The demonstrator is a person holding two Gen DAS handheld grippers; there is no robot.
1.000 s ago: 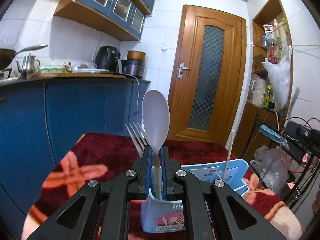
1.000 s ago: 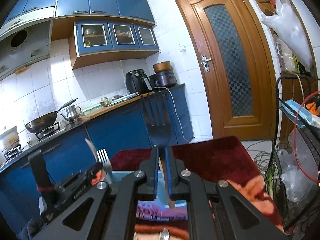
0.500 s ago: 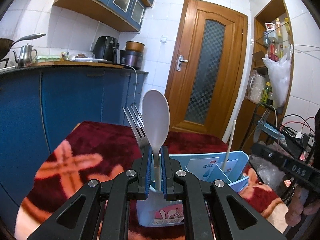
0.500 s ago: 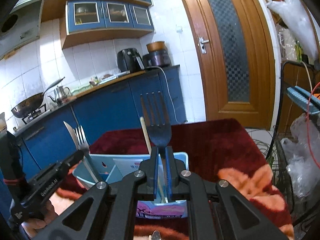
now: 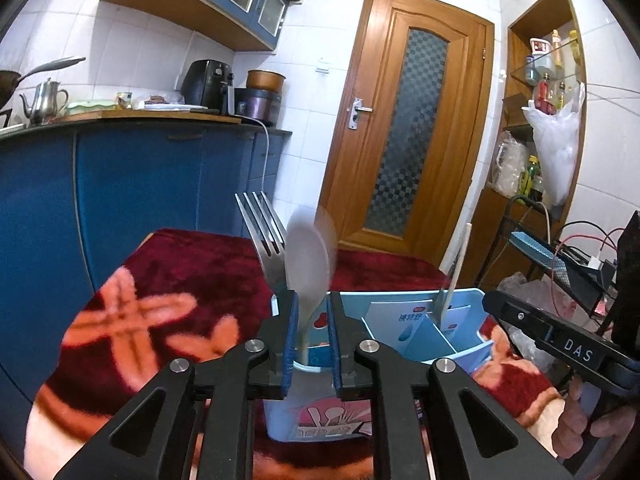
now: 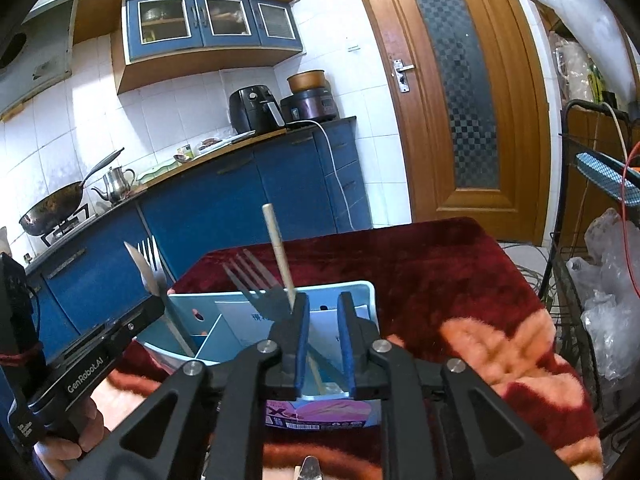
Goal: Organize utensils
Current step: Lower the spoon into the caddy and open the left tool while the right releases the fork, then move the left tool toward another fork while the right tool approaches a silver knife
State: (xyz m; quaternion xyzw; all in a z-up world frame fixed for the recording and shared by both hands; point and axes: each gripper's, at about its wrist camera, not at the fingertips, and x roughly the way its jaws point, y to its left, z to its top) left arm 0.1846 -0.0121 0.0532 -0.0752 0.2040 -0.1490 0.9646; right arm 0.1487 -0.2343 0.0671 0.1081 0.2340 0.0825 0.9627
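A light blue divided utensil holder (image 5: 404,320) stands on the red patterned cloth (image 5: 180,280). My left gripper (image 5: 311,340) is open just above its near compartment; the white spoon (image 5: 307,256) is loose between the jaws, blurred and tilted left against a steel fork (image 5: 264,236). A chopstick (image 5: 456,268) stands in a far compartment. In the right wrist view my right gripper (image 6: 322,344) is open over the holder (image 6: 344,312); the dark fork (image 6: 260,288) leans left inside it beside the chopstick (image 6: 280,252). A knife and a fork (image 6: 150,272) stand at the holder's left end.
Blue kitchen cabinets (image 5: 120,184) with a kettle and appliances stand on the left, a wooden door (image 5: 404,140) behind. A wire rack (image 6: 592,280) with cables and bags stands close on the right. Another utensil tip (image 6: 308,468) lies at the bottom edge of the right wrist view.
Both grippers lowered to the holder and opened. The spoon and the dark fork dropped from the jaws into the holder and tilted left.
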